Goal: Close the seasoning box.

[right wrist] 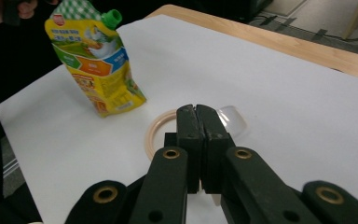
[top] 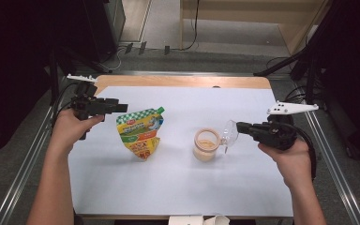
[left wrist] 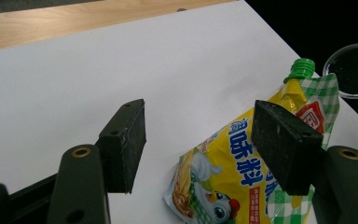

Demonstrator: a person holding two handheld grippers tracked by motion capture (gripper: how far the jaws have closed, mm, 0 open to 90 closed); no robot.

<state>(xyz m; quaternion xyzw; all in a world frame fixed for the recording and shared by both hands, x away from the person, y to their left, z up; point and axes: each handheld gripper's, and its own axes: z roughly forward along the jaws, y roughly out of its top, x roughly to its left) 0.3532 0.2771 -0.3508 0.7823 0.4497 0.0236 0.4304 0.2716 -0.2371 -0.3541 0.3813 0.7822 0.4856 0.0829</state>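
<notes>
Right now the right gripper (top: 238, 126) is pinching the clear lid (top: 230, 133) of the small jar (top: 206, 145), its 2 jaws pressed flat together on the lid's edge; in the right gripper view the jaws are meeting with no gap and the lid (right wrist: 233, 117) is peeking out just beyond them. That lid is hanging tilted at the jar's right side, beside the open rim (right wrist: 157, 131), so the jar with its pale contents is standing uncovered near the middle of the white table sheet (top: 178, 187).

Meanwhile the left gripper (top: 122, 107) is hovering with its jaws spread, gripping nothing, just up and to the left of the seasoning pouch (top: 140, 132). The pouch is standing upright but leaning, its long axis running from its base up to the green cap (left wrist: 302, 69), which is pointing toward the jar's side. The left hand (top: 70, 129) is clearly the nearer one to the pouch, and the pouch is lying slightly right of the left gripper's line, past the right pad (left wrist: 282, 144).
</notes>
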